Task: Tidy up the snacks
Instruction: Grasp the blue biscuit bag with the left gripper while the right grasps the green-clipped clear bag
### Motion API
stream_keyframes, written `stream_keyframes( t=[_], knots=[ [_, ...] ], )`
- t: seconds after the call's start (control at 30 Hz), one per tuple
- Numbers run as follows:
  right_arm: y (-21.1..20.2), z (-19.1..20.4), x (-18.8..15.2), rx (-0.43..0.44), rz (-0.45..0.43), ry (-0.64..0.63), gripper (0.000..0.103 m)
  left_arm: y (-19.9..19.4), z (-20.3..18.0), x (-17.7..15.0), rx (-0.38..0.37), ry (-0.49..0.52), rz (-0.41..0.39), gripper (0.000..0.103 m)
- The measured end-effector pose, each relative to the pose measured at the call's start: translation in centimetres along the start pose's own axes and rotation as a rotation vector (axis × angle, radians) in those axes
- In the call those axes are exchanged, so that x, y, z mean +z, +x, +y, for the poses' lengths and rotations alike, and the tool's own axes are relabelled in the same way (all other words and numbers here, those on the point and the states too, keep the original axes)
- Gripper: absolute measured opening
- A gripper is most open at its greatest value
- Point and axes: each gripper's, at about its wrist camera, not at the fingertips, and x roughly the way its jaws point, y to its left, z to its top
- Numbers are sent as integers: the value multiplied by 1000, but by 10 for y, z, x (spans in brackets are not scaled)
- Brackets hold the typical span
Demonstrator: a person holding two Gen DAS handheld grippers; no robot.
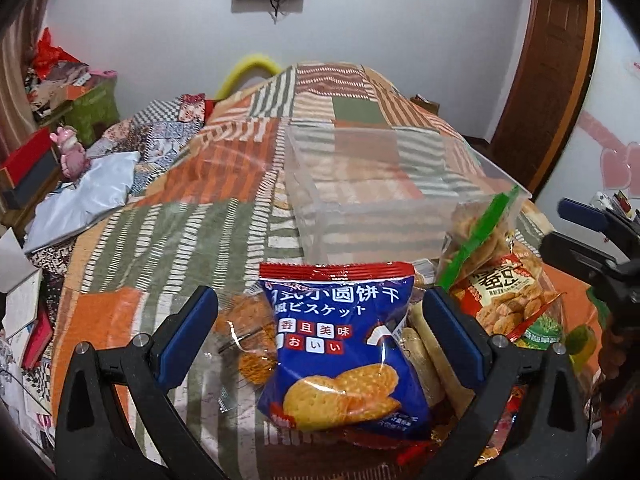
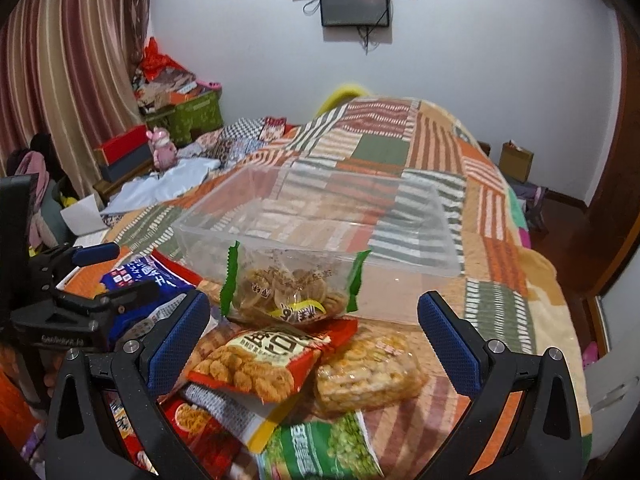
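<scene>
You are in a home bedroom: a bed (image 2: 400, 152) under a patchwork quilt (image 1: 320, 120), striped curtains (image 2: 60, 80) at the side, a wall-mounted screen (image 2: 354, 4), a wooden door (image 1: 548, 72), and cluttered boxes (image 2: 184, 116) beside a pink toy (image 2: 162, 148).

Black left gripper (image 1: 320, 334) frame, blue-padded jaws, silver screws.

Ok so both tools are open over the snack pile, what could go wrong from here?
1. The blue biscuit bag sits loosely atop other packets between the left tool fingers; closing could pinch the neighbours too, or crush the biscuits.
2. The green-edged cracker bag leans against the clear bin; pulling nearby packets may topple it.
3. The right tool and left tool work close together, so they might collide.
</scene>
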Motion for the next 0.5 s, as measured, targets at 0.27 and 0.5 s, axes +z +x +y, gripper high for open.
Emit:
stream_keyframes(
  t=[0.27,0.5],
  knots=[
    [31,4,6,13,77,1,103,18,1,-4,-35,-6,41,103],
    [47,-3,8,60,119,53,103,29,2,-7,-43,-26,65,84]
  ],
)
